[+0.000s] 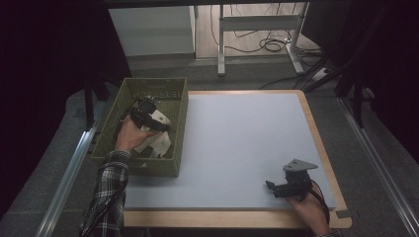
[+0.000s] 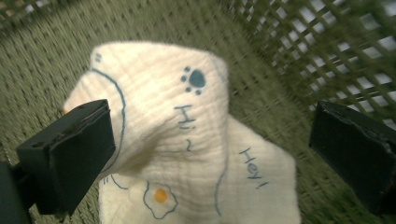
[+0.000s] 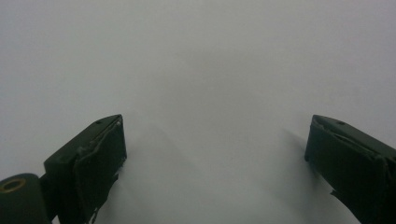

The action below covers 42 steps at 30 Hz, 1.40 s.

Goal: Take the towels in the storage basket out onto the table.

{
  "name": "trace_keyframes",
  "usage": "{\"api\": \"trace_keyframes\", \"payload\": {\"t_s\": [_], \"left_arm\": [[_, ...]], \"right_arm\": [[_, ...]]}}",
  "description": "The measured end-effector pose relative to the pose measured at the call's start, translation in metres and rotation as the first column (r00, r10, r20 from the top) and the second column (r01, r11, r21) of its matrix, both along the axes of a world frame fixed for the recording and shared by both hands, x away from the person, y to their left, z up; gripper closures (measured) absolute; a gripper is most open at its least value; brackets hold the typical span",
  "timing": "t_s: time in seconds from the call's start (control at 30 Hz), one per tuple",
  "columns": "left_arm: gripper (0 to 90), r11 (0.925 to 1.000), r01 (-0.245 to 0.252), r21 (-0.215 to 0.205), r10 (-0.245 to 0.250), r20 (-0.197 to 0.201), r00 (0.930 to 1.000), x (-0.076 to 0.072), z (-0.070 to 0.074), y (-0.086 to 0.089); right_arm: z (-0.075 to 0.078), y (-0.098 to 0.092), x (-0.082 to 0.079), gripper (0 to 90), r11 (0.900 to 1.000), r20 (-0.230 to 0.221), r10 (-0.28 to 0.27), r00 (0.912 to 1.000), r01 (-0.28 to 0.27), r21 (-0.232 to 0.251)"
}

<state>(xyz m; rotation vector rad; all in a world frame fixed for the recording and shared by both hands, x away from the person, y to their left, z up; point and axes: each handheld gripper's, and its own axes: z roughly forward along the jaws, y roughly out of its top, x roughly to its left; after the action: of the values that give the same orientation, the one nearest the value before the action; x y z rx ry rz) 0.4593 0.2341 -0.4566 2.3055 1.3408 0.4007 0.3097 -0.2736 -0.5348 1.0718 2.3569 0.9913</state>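
The cream cloth (image 2: pixel 187 140), printed with a paw, a fried egg and the words "Hi" and "Hey!", lay crumpled on the floor of the green woven basket (image 1: pixel 179 116), humped up in a soft ridge between the jaws of the left gripper (image 2: pixel 210 140). Those jaws stood wide apart and released: one pad hung over the cloth's edge by the curved blue line, the other was well off to the far side, over bare weave near the lattice wall. Nothing was gripped.

The main risk, as I judged it, was a poor bite. With the ridge nearer one pad than the other, closing from there could have caught only a thin fold of the top layer, and the cloth might have slid free on the lift or come up trailing. The left gripper view was blurred, so how many layers lay under the hump could not be told. A deep plunge might also have pinched the basket's weave along with the fabric and dragged the basket across the grey mat (image 1: pixel 247 143). The basket wall just beside the outer pad left little room, and a hanging corner could have snagged on the rim while being carried out.

The right gripper (image 1: pixel 276 188) rested well apart, low over the bare mat, its jaws likewise spread and holding nothing, too far away to steady the basket.
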Motion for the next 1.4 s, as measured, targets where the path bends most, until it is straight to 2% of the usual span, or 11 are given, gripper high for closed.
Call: {"api": "trace_keyframes", "payload": {"t_s": [0.17,0.43,0.53,0.67,0.73,0.77,0.93,1.13,1.33,1.37,1.4], "left_arm": [[1.9,0.9976,0.008,0.068,-0.002,-0.082,0.9967,0.011,-0.015,0.002],[3.4,0.9944,0.014,0.105,0.005,-0.181,0.9834,0.024,-0.033,0.002],[3.2,0.9938,0.011,0.110,0.017,-0.252,0.9675,0.029,-0.040,0.003],[5.2,0.9943,-0.001,0.107,0.030,-0.272,0.9619,0.029,-0.042,0.004],[9.5,0.9879,0.010,0.155,0.038,-0.298,0.9539,0.028,-0.046,0.003],[14.8,0.9790,0.017,0.203,0.045,-0.295,0.9543,0.027,-0.048,0.001],[27.3,0.9778,0.032,0.207,0.031,-0.294,0.9553,0.023,-0.048,-0.001],[65.2,0.9628,0.059,0.263,0.015,-0.271,0.9624,0.017,-0.043,-0.004],[75.0,0.9636,0.071,0.258,-0.001,-0.260,0.9655,0.016,-0.041,-0.003],[75.3,0.9725,0.054,0.226,0.005,-0.253,0.9673,0.015,-0.039,0.001],[75.5,0.9725,0.054,0.226,0.005,-0.253,0.9673,0.015,-0.039,0.001]], "right_arm": [[0.000,0.000,0.000,5.4,1.000,0.000,0.000,1.0000,0.000,0.001],[0.000,0.000,0.000,5.4,1.000,0.000,0.001,1.0000,-0.001,0.001],[0.000,0.000,0.000,5.4,1.000,0.001,0.002,1.0000,-0.002,0.000],[0.000,0.000,0.000,5.4,1.000,0.000,0.002,1.0000,-0.002,0.001],[0.000,0.000,0.000,5.4,1.000,0.001,0.002,1.0000,-0.002,0.001],[0.000,0.000,0.000,5.4,1.000,0.000,0.002,1.0000,-0.002,0.001],[0.000,0.000,0.000,5.4,1.000,0.001,0.002,1.0000,-0.002,0.000],[0.000,0.000,0.000,5.4,1.000,0.001,0.002,1.0000,-0.002,0.000],[0.000,0.000,0.000,5.4,1.000,0.001,0.002,1.0000,-0.002,0.000],[0.000,0.000,0.000,5.4,1.000,0.001,0.002,1.0000,-0.002,0.000],[0.000,0.000,0.000,5.4,1.000,0.001,0.002,1.0000,-0.002,0.000]]}}
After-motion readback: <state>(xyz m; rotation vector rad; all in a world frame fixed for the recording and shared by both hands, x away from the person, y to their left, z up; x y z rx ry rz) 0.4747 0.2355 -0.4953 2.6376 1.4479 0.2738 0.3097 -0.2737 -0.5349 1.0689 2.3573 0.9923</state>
